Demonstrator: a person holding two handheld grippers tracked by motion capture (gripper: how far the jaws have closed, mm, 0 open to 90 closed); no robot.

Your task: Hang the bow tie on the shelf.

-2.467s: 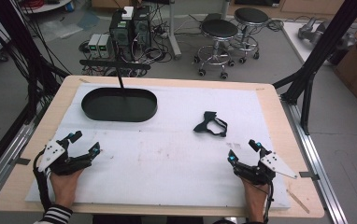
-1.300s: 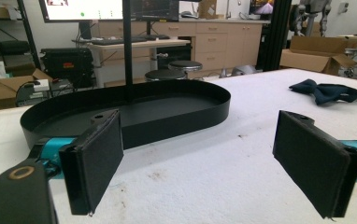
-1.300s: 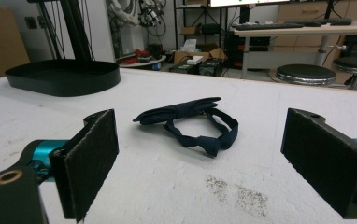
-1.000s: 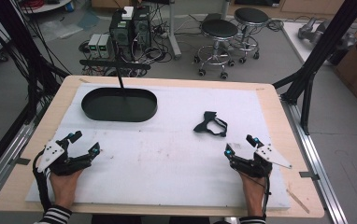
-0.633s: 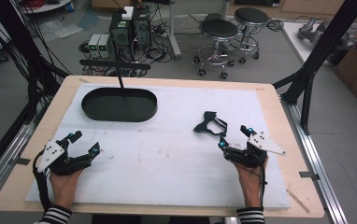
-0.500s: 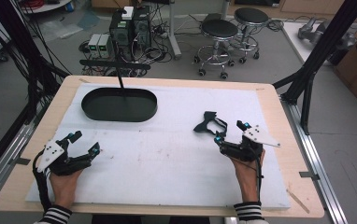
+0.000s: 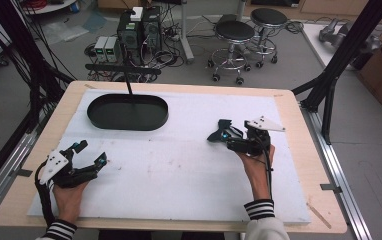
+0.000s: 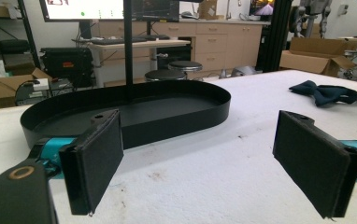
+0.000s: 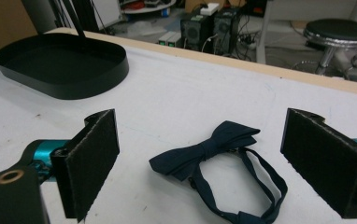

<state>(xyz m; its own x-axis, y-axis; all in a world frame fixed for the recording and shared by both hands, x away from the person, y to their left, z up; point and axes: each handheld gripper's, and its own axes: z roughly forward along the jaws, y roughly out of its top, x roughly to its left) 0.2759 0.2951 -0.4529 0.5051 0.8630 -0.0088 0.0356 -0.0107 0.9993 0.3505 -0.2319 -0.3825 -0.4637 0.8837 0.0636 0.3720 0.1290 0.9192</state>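
Right tongs gape around the bow tie; left tongs idle, released (pinching only the strap risks it slipping out).

Wood table w/ white mat, black oval tray, navy bow tie on mat

Your dark navy bow tie lies flat on the white pad, well to the right of the black oval tray. Its thin strap forms a loop trailing from the knot.
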